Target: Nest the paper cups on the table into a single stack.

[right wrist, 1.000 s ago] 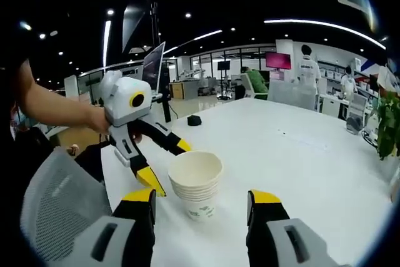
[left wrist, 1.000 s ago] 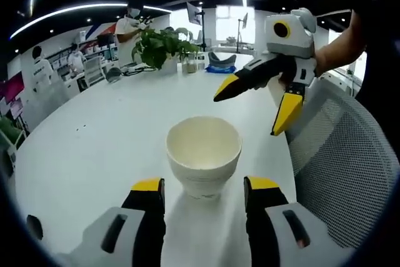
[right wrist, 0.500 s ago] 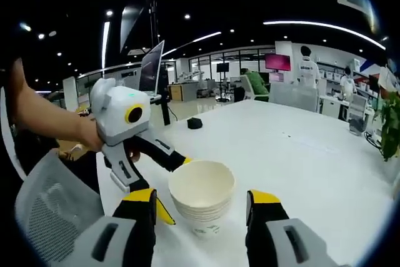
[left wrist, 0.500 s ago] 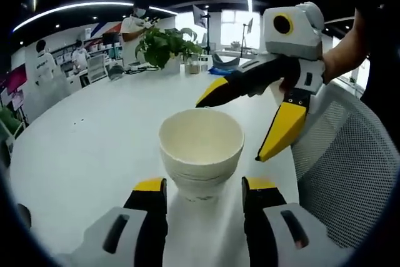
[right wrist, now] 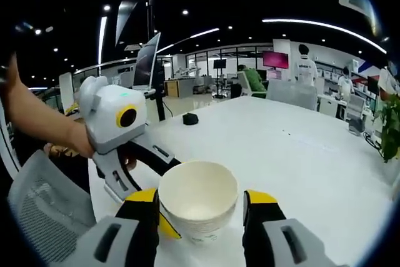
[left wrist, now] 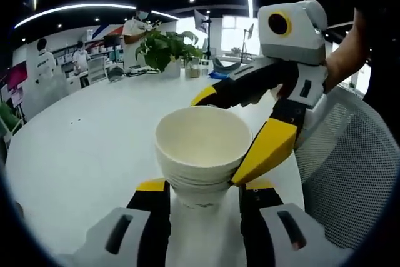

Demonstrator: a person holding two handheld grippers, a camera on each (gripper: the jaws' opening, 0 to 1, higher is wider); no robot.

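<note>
I find nothing I can read here. The stack of paper cups (right wrist: 197,209) between my fingers carries a small printed mark low on its side, too blurred to make out as letters. The pink screen (right wrist: 278,60) far across the room and the coloured wall panel (left wrist: 103,30) behind the counter show only shapes, no legible words or numbers.

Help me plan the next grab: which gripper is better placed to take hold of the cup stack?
Roughly even. Both the left gripper and right gripper are open with the cup stack between their jaws.
</note>
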